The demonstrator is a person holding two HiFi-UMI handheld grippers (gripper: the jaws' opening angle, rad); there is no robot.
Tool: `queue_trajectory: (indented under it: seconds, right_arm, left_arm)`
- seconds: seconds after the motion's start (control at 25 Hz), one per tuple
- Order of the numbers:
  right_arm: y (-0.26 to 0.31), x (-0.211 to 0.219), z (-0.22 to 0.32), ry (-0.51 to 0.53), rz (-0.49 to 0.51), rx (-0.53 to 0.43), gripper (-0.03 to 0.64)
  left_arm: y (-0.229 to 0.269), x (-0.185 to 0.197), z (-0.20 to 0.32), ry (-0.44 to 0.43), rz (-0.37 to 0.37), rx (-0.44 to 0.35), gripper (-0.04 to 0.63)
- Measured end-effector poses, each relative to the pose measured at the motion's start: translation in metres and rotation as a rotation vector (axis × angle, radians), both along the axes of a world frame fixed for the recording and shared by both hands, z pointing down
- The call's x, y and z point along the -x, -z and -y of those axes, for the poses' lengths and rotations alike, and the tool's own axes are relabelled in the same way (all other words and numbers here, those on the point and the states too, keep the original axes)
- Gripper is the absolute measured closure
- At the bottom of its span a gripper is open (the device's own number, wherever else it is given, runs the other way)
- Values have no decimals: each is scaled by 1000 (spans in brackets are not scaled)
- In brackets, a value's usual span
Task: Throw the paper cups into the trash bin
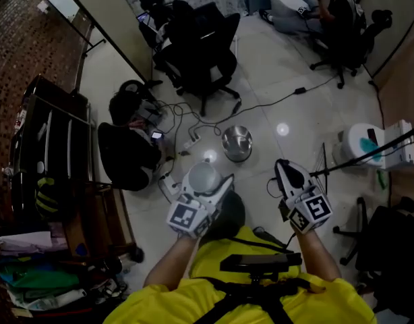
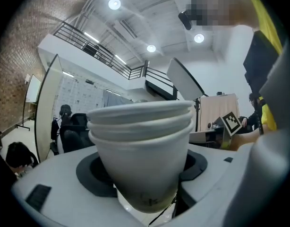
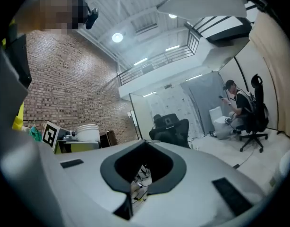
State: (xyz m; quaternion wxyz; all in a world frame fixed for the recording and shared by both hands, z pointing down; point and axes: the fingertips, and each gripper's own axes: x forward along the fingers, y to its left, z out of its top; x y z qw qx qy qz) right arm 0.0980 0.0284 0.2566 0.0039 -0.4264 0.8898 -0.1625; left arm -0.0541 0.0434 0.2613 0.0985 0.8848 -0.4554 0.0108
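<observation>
A stack of three white paper cups [image 2: 140, 141] stands upright between the jaws of my left gripper [image 2: 144, 193], which is shut on it. In the head view the cups [image 1: 203, 175] sit at the tip of the left gripper [image 1: 208, 189], held at chest height. A shiny metal trash bin [image 1: 237, 142] stands on the pale floor, beyond and between both grippers. To the right, my right gripper [image 1: 284, 171] is held level with the left. Its jaws [image 3: 135, 183] are shut with nothing between them. The right gripper view also catches the cups [image 3: 88, 131] beside the left gripper's marker cube.
Black office chairs [image 1: 200, 52] stand behind the bin, with cables and a power strip [image 1: 187, 140] on the floor beside it. Black bags [image 1: 129, 154] and a cluttered dark shelf [image 1: 52, 147] fill the left. A seated person [image 1: 338, 12] is far right; a white device [image 1: 369, 147] stands right.
</observation>
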Motion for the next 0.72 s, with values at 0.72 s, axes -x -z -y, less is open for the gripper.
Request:
queue_trajectory:
  seconds: [0.72]
  right_arm:
    - [-320, 39, 281, 6, -112, 281, 611]
  left_arm:
    - [-397, 2, 289, -77, 122, 394, 267]
